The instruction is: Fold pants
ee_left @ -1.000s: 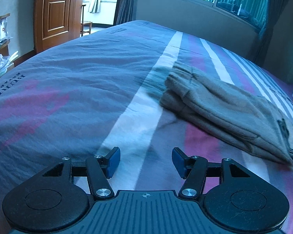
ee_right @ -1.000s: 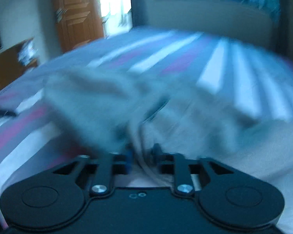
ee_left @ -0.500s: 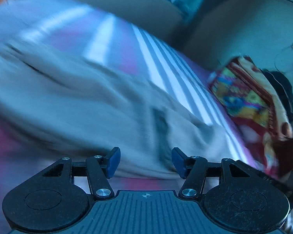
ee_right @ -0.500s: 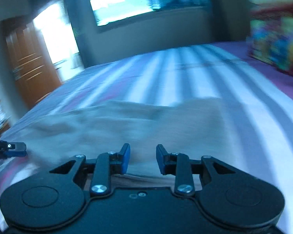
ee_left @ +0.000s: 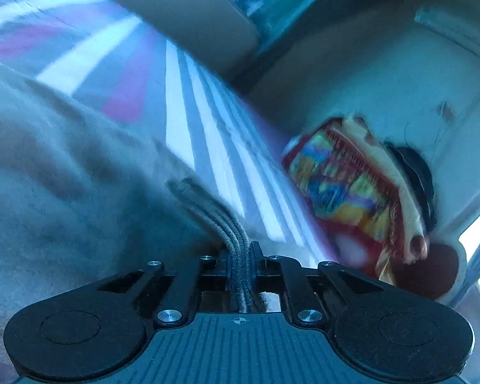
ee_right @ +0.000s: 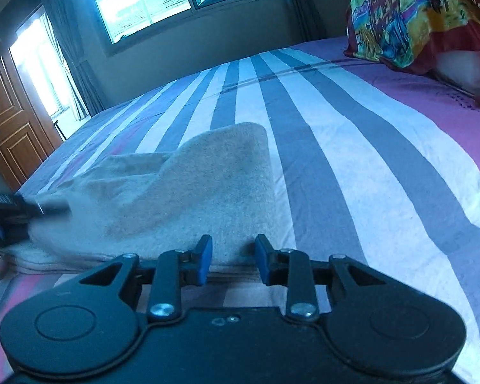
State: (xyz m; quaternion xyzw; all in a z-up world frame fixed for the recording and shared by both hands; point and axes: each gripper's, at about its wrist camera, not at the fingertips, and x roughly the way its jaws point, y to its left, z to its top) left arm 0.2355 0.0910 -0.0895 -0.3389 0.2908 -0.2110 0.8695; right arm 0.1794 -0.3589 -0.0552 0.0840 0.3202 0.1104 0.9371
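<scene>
Striped bed [ee_right: 352, 147] under everything. Pants [ee_right: 188, 188] folded, centre-left of right view. My left tongs [ee_left: 240, 256] clamped on ribbed waistband [ee_left: 217, 211]. My right tongs [ee_right: 233, 257] wide apart, just before pants' near edge. Colourful pillow [ee_right: 412, 16] upper right.

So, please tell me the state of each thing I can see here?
Left gripper: shut on the pants' ribbed band.
Right gripper: open, holding nothing.
Pants: partly folded, lying on the striped bedsheet.
Wooden door: shut.
</scene>
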